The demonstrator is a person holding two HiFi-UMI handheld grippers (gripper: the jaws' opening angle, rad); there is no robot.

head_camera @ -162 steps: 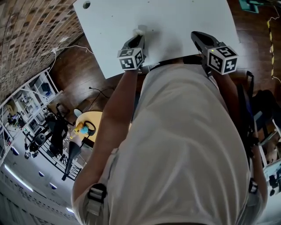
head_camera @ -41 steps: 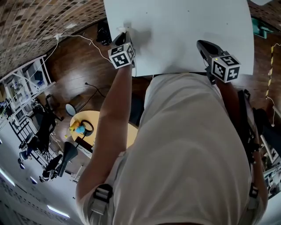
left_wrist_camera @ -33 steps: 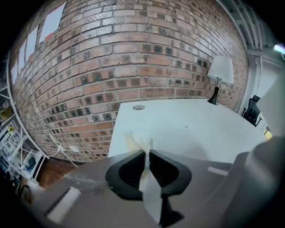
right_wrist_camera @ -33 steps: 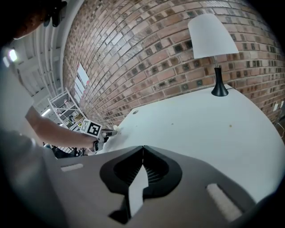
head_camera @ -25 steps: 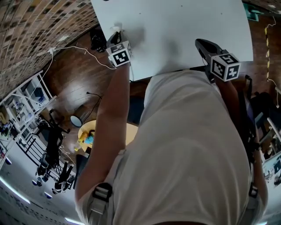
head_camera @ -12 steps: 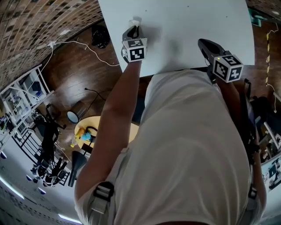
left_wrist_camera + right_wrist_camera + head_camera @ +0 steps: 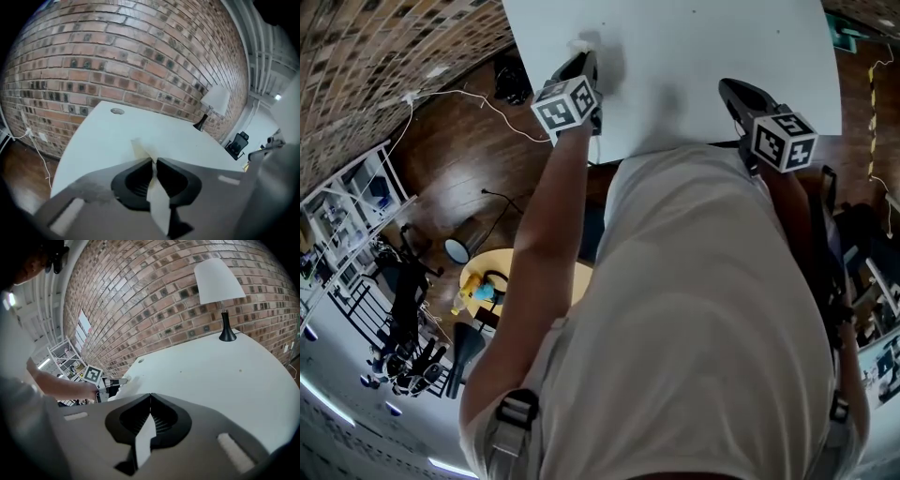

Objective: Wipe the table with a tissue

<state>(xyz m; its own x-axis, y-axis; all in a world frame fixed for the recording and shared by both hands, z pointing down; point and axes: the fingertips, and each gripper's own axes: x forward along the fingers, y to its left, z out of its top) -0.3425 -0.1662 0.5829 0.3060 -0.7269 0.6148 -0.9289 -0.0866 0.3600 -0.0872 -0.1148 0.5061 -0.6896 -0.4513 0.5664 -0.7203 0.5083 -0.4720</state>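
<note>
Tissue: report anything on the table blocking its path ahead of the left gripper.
Nothing visible does. The tissue, clamped in the left gripper, faces bare table; the lamp stands far off to the right.

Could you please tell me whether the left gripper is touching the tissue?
Touching: the left gripper view shows the left gripper pinching the tissue between its jaws.

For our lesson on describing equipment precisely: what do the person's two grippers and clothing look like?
The left gripper and right gripper have dark, rounded two-jaw bodies, each carrying a white cube with black square markers. The person wears a pale short-sleeved shirt with buckled shoulder straps.
</note>
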